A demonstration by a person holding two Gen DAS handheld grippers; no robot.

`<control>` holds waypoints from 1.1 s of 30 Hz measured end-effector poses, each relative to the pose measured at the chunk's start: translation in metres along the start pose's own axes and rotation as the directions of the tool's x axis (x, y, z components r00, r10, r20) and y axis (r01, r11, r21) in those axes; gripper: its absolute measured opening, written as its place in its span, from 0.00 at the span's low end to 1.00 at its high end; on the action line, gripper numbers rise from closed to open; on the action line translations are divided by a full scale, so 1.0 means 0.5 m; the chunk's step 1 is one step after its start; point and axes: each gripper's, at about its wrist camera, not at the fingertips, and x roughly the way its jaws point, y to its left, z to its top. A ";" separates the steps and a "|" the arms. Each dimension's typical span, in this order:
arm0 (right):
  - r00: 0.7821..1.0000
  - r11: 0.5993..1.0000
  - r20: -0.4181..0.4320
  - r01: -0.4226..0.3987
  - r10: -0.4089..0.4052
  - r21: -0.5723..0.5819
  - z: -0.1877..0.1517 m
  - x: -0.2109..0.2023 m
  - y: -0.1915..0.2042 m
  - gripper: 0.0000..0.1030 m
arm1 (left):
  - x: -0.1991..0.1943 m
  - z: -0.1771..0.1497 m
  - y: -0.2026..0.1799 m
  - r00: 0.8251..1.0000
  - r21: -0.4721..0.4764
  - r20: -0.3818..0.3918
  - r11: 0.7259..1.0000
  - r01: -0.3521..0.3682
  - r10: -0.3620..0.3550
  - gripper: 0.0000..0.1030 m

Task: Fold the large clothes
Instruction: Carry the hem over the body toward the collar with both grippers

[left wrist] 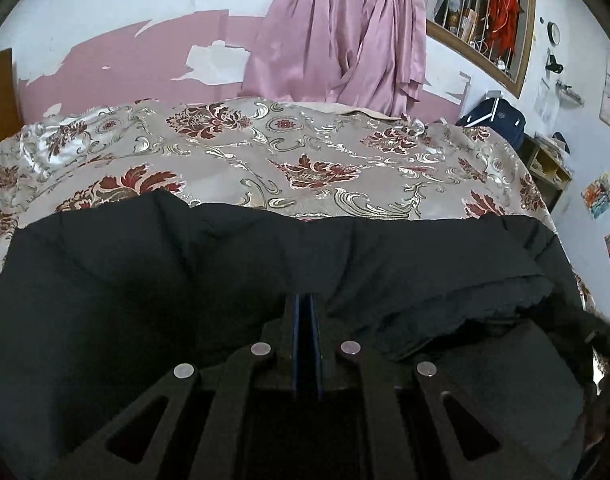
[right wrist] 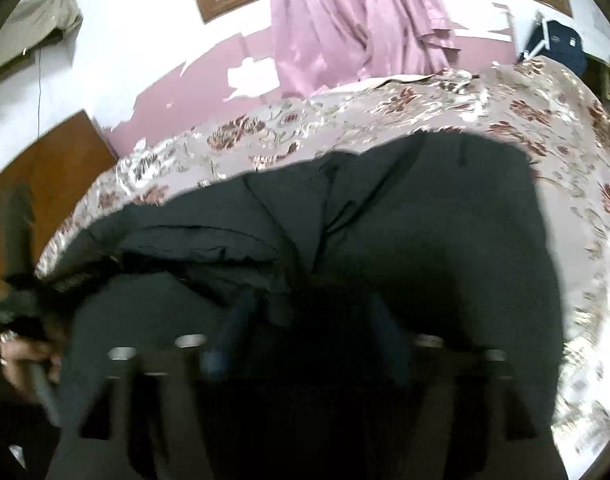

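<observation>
Lying on the bedspread (left wrist: 305, 168), the black coat (left wrist: 145, 280); left gripper (left wrist: 305, 308) jaws closed together, right gripper (right wrist: 305, 304) jaws apart

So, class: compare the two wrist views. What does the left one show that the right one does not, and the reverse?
Only the left: red cloth behind window bars, bright pictures on the wall, shut left tongs.
Only the right: olive garment hanging on the wall, brown wooden panel, open right tongs.
Both: black padded jacket, floral bedspread, pink satin curtain, navy bag.
</observation>
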 end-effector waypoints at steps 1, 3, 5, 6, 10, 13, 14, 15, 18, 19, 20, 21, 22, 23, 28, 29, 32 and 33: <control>1.000 1.000 0.009 -0.009 0.009 0.000 0.006 -0.010 -0.001 0.62 | 0.000 -0.001 0.000 1.000 -0.001 0.001 1.000 0.001 -0.001 0.06; 0.999 0.999 0.032 -0.035 0.035 -0.003 0.046 -0.033 0.002 0.62 | 0.000 -0.002 0.002 1.000 -0.005 0.002 1.000 0.007 -0.007 0.06; 0.997 0.998 0.046 -0.062 0.062 -0.003 0.085 -0.034 0.012 0.63 | -0.002 -0.004 0.004 1.000 -0.010 0.004 1.000 0.012 -0.012 0.06; 0.996 0.997 0.043 -0.075 0.075 -0.003 0.103 -0.027 0.019 0.68 | -0.003 -0.004 0.005 1.000 -0.013 0.004 1.000 0.016 -0.016 0.06; 0.979 0.984 -0.094 -0.178 0.180 0.025 0.160 0.052 0.060 0.74 | -0.004 -0.008 0.017 0.999 -0.039 0.008 0.998 0.051 -0.050 0.05; 0.974 0.990 -0.191 -0.134 0.122 -0.049 0.152 0.108 0.088 0.73 | -0.004 -0.011 0.029 0.996 -0.069 0.014 0.993 0.094 -0.093 0.05; 0.967 0.990 -0.242 -0.107 0.083 -0.086 0.139 0.130 0.094 0.73 | -0.003 -0.012 0.032 0.994 -0.077 0.013 0.991 0.108 -0.107 0.05; 0.963 0.990 -0.263 -0.087 0.055 -0.110 0.127 0.140 0.096 0.73 | -0.002 -0.014 0.034 0.993 -0.082 0.011 0.990 0.118 -0.118 0.05; 0.964 0.982 -0.267 -0.064 0.015 -0.175 0.092 0.149 0.089 0.73 | 0.001 -0.016 0.030 0.991 -0.074 0.000 0.988 0.137 -0.137 0.05; 0.962 0.980 -0.274 -0.056 0.002 -0.189 0.081 0.153 0.088 0.73 | 0.004 -0.016 0.028 0.990 -0.068 -0.010 0.988 0.139 -0.140 0.05; 0.959 0.976 -0.284 -0.044 -0.018 -0.213 0.071 0.161 0.087 0.73 | 0.008 -0.016 0.025 0.989 -0.057 -0.025 0.988 0.145 -0.147 0.05; 0.957 0.970 -0.289 -0.035 -0.037 -0.240 0.064 0.167 0.089 0.73 | 0.012 -0.016 0.023 0.988 -0.049 -0.036 0.988 0.146 -0.148 0.05; 0.956 0.968 -0.292 -0.032 -0.044 -0.250 0.067 0.168 0.090 0.73 | 0.018 -0.015 0.020 0.988 -0.042 -0.050 0.989 0.141 -0.143 0.05; 0.954 0.968 -0.297 -0.029 -0.047 -0.248 0.069 0.172 0.089 0.73 | 0.022 -0.014 0.017 0.989 -0.038 -0.060 0.990 0.135 -0.137 0.05; 0.942 0.973 -0.330 -0.012 -0.066 -0.230 0.085 0.209 0.080 0.77 | 0.052 -0.005 0.000 0.989 0.004 -0.122 0.997 0.080 -0.079 0.05; 0.937 0.974 -0.343 -0.013 -0.066 -0.224 0.087 0.221 0.076 0.78 | 0.062 -0.002 -0.004 0.989 0.019 -0.133 0.998 0.065 -0.062 0.05; 0.924 0.977 -0.374 -0.007 -0.075 -0.215 0.090 0.256 0.076 0.85 | 0.089 0.007 -0.010 0.986 0.040 -0.165 0.999 0.017 -0.010 0.05; 0.925 0.977 -0.372 -0.001 -0.080 -0.213 0.089 0.264 0.078 0.89 | 0.094 0.009 -0.013 0.985 0.047 -0.171 0.999 0.004 0.004 0.05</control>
